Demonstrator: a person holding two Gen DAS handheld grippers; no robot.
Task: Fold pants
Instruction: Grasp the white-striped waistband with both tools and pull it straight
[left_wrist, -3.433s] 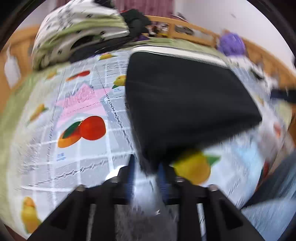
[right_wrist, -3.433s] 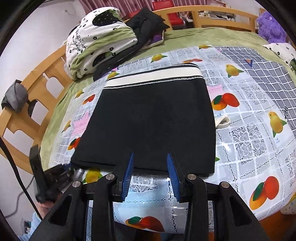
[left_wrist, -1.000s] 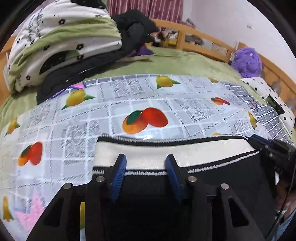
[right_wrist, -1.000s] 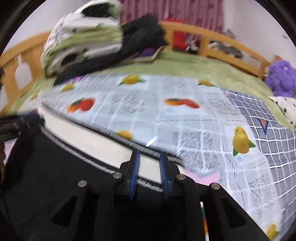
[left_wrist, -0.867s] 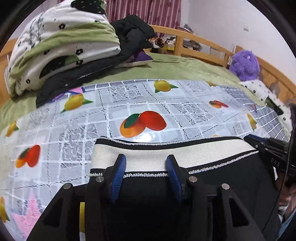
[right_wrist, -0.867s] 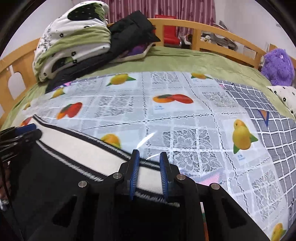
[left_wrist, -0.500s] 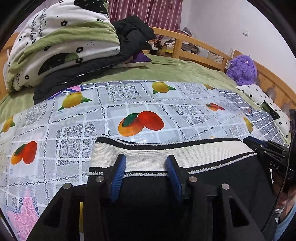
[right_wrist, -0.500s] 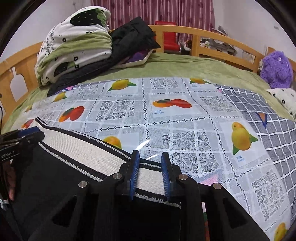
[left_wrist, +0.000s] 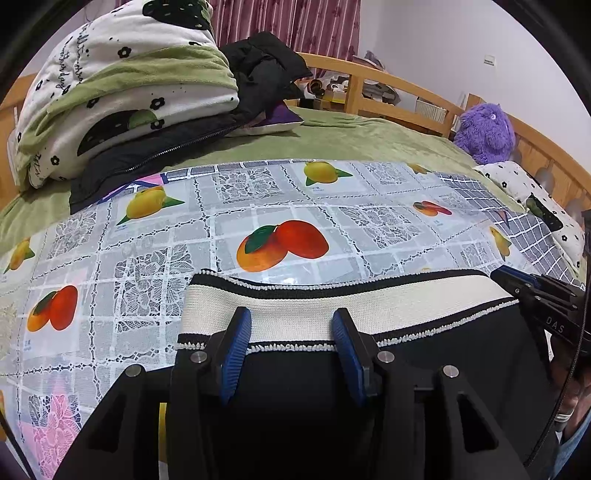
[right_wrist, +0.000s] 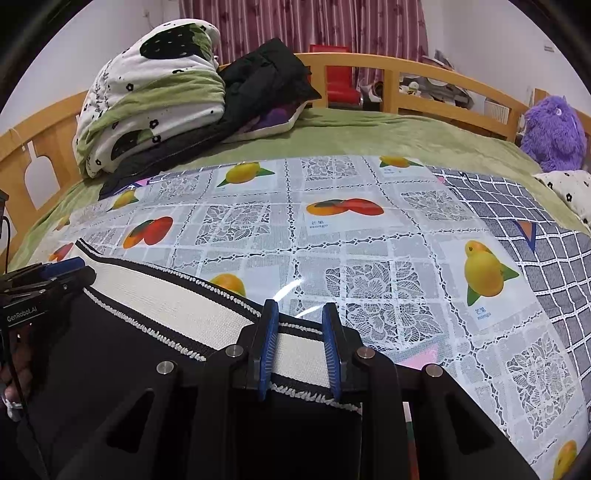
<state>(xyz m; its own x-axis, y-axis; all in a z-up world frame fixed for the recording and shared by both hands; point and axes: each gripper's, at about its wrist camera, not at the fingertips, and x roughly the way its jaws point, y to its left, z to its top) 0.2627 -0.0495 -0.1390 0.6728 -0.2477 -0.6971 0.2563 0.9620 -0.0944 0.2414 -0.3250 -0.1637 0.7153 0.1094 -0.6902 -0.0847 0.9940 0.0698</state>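
Note:
The folded black pants (left_wrist: 295, 398) lie on the fruit-print cloth, their cream waistband (left_wrist: 332, 301) with black trim facing away from me. My left gripper (left_wrist: 291, 325) is open, its blue pads straddling the waistband near the left corner. My right gripper (right_wrist: 299, 321) is open with a narrower gap, over the waistband (right_wrist: 177, 295) at the right corner. Each gripper shows at the edge of the other's view: the right one (left_wrist: 532, 291), the left one (right_wrist: 51, 273).
A fruit-print plastic cloth (left_wrist: 288, 221) covers a green bed. A rolled white-and-green quilt (left_wrist: 122, 88) and a black jacket (left_wrist: 258, 74) are piled at the back left. A purple plush toy (left_wrist: 484, 133) sits at the back right by the wooden rail (right_wrist: 443, 85).
Both grippers went from the pants' hem end to the waistband end. In the last second they barely moved; the right gripper's gap widened slightly.

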